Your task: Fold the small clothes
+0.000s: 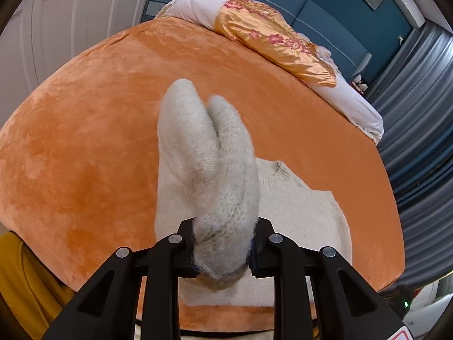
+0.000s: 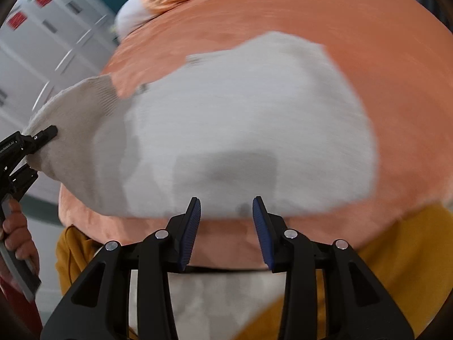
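A small cream knitted sweater point(image 2: 254, 130) lies spread on the orange bed cover point(image 2: 396, 85). In the left wrist view my left gripper point(image 1: 223, 248) is shut on a bunched sleeve point(image 1: 209, 153) of the sweater and holds it lifted above the sweater body point(image 1: 297, 206). In the right wrist view the left gripper point(image 2: 34, 153) shows at the far left, clamped on that sleeve point(image 2: 76, 124). My right gripper point(image 2: 226, 221) is open and empty, just above the sweater's near hem. The right wrist view is blurred by motion.
An orange flowered quilt point(image 1: 271, 36) and white bedding point(image 1: 354, 104) are piled along the far side of the bed. White wardrobe doors point(image 1: 70, 14) stand on the left. Mustard-yellow fabric point(image 2: 410, 255) hangs at the near bed edge. Grey curtains point(image 1: 419, 141) are on the right.
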{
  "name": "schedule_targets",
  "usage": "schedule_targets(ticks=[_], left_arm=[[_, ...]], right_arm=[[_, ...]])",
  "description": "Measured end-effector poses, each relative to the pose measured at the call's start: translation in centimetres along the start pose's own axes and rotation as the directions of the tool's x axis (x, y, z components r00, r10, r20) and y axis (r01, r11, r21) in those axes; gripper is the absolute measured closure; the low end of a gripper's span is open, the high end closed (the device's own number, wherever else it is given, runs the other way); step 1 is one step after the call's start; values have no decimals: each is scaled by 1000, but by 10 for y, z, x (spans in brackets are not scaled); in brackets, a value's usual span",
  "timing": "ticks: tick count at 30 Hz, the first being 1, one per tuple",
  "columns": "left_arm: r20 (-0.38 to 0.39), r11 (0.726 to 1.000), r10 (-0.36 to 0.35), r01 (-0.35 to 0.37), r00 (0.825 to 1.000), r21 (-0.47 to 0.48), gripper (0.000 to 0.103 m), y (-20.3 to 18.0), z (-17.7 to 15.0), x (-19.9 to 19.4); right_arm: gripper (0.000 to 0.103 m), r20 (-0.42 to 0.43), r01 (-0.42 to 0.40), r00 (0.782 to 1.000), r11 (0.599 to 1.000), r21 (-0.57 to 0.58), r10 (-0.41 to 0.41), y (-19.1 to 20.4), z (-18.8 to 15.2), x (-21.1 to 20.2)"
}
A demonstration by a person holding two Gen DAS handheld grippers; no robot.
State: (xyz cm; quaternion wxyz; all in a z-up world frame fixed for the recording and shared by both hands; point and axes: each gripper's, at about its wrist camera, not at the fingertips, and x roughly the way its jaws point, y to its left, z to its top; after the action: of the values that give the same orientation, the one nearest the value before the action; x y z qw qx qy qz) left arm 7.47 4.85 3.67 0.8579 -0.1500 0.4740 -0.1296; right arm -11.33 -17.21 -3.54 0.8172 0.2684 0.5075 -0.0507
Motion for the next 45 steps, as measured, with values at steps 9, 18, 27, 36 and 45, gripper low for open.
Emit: schedule_targets(ticks=[9,18,27,36,45], left_arm=[[-33,961,90,-95,995,-261,82,101,-8,-5],[-133,917,36,-86,990,-389,69,167,-38,18],[-65,947,16,-36,998,-321,82,163,-28,-4],[-135,902,-8,-51,991,-429,80,199,-51,21],[-120,902,-65,7,991,-432,67,204,-53,21]], right_arm=[[66,78,114,991,993,-16,-112,-19,13,-13],[50,109,179,975,976,125,-193,-64,55,-8],[97,191,137,971,990,41,-142,-44,66,-29],[95,20,313,949,946,82,-316,-92,57,24],[86,132,143,983,985,-94,-130,30,77,-11]])
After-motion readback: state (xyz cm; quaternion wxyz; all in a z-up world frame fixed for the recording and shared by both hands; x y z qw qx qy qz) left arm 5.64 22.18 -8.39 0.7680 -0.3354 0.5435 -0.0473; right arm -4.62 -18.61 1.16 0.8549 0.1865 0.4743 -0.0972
